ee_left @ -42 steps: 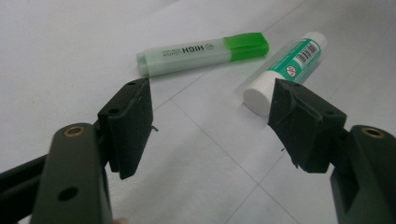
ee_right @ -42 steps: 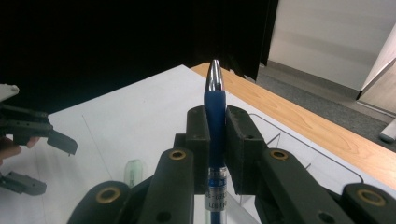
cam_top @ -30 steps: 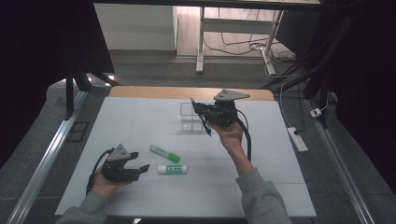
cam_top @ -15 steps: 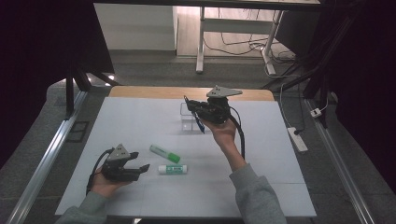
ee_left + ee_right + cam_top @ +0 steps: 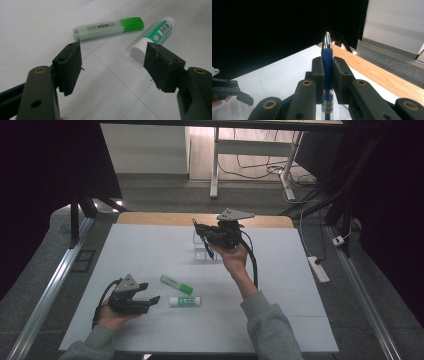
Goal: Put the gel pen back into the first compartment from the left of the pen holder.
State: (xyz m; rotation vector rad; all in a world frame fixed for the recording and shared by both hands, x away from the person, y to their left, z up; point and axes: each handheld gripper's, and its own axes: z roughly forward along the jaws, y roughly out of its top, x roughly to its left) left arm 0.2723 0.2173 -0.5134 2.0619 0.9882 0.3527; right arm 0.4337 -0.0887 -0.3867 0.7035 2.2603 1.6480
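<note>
- Pen (image 5: 327, 58): a blue-gripped ballpoint with a silver tip, pinched between the pads of the right gripper (image 5: 327, 72); its clear barrel runs back between the jaws. In the high view the pen (image 5: 209, 249) hangs from the gripper, above the clear holder.
- Right gripper (image 5: 212, 240): jaws pressed against the pen from both sides. Compared with a second ago it has shifted leftward across the far part of the table, from just right of the holder to directly over it. The carry therefore looks nearly complete; lowering the pen into the holder is probably what remains.
- Clear holder (image 5: 201, 251): a small transparent box standing on the far middle of the white table mat (image 5: 150, 250), partly hidden by the gripper above it. Whether the pen's lower end has entered it cannot be told.
- Highlighter (image 5: 108, 27) and glue stick (image 5: 152, 37): lying side by side on the mat, apart from each other and unmoved.
- Left gripper (image 5: 112, 67): jaws spread wide and empty, resting near the glue stick's white cap, in the same place as a second ago. It is probably waiting for the next pickup.
</note>
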